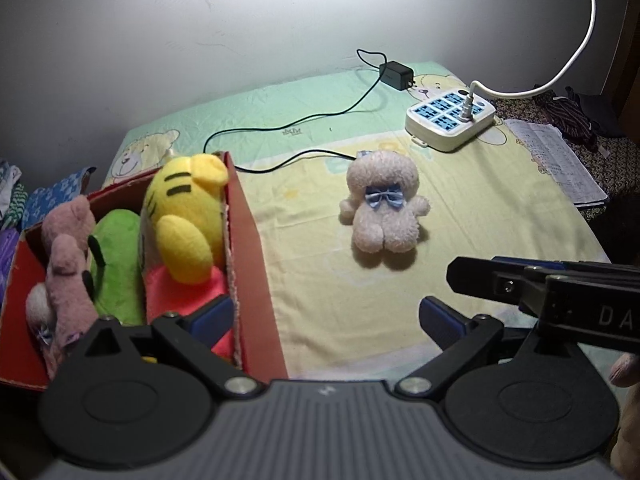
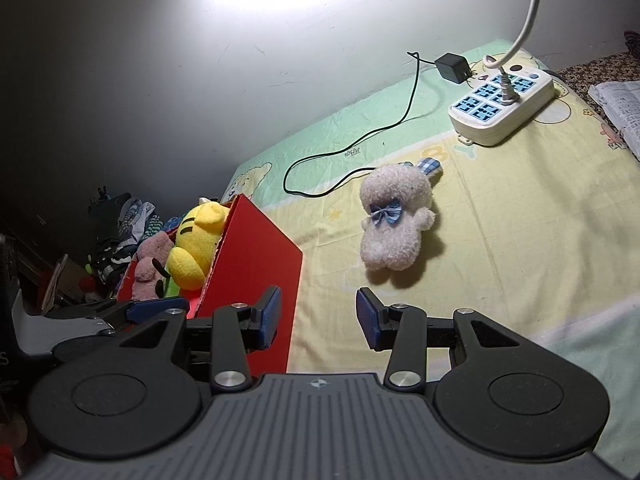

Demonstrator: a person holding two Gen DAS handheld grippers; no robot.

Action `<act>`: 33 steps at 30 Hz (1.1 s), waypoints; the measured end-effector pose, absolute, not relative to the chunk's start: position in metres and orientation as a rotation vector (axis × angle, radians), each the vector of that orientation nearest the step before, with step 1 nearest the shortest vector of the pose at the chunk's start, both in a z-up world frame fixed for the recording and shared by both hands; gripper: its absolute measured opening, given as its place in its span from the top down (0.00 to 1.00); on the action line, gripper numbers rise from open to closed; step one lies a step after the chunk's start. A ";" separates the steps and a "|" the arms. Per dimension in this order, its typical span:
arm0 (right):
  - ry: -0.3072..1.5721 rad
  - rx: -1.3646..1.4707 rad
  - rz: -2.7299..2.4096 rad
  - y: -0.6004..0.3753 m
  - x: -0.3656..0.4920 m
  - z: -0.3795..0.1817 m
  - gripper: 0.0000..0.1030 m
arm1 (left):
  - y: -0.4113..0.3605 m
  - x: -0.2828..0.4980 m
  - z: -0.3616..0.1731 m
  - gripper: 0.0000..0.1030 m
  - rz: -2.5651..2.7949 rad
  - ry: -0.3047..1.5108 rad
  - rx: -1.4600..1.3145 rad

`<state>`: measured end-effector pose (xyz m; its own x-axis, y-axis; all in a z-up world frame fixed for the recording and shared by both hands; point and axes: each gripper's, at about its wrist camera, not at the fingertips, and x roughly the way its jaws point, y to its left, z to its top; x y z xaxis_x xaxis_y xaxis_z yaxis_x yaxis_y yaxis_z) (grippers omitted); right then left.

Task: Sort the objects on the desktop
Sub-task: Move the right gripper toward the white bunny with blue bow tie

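**A:** Bunny (image 1: 380, 210) first, from the left wrist view. It lies on the sheet ahead of my left tongs (image 1: 326, 320) and a little to the right of their centre line, well apart from them. Its long axis runs away from me, feet toward the tongs, head toward the power strip (image 1: 450, 118). The left jaws stand wide apart with nothing between them. The box (image 1: 256, 280) sits just left of them, with the yellow toy (image 1: 186, 216), a green one (image 1: 116, 264) and a pink one (image 1: 66, 248) inside.

**B:** And the other tool in that view?

**A:** The right tongs come in from the right edge, low over the sheet, short of the bunny. A fingertip of the hand holding them shows at the frame edge.

**B:** The right wrist view?

**A:** There the bunny (image 2: 394, 226) lies nearly straight ahead of my right tongs (image 2: 318, 316), slightly right, its body tilted so the head leans to the upper right. These jaws are also parted and hold nothing. The box (image 2: 256, 256) is just left of them, its red wall beside the left pad.

**B:** Which side takes it?

**A:** The right, I judge: it points more squarely at the bunny. Closing across the narrow waist would call for a short forward reach, then a carry left into the box. The black cable (image 2: 352, 152) passes near the head, so I would keep the grip low on the body.
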<state>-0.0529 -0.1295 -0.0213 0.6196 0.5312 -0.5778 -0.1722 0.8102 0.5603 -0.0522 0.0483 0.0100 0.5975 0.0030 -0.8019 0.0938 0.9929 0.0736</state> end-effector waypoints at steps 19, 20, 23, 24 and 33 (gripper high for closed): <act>0.911 0.622 0.355 -0.178 -0.009 -0.064 0.56 | 0.012 -0.001 -0.038 0.04 -0.107 1.014 0.099; 0.914 0.629 0.355 -0.180 -0.004 -0.067 0.55 | 0.011 0.003 -0.041 0.04 -0.111 1.008 0.093; 0.927 0.665 0.351 -0.186 0.014 -0.075 0.49 | 0.011 0.017 -0.046 0.04 -0.113 0.990 0.072; 0.930 0.680 0.354 -0.187 0.019 -0.078 0.48 | 0.011 0.023 -0.049 0.04 -0.108 0.986 0.064; 0.955 0.798 0.361 -0.194 0.069 -0.104 0.48 | 0.019 0.065 -0.074 0.04 -0.081 1.002 -0.030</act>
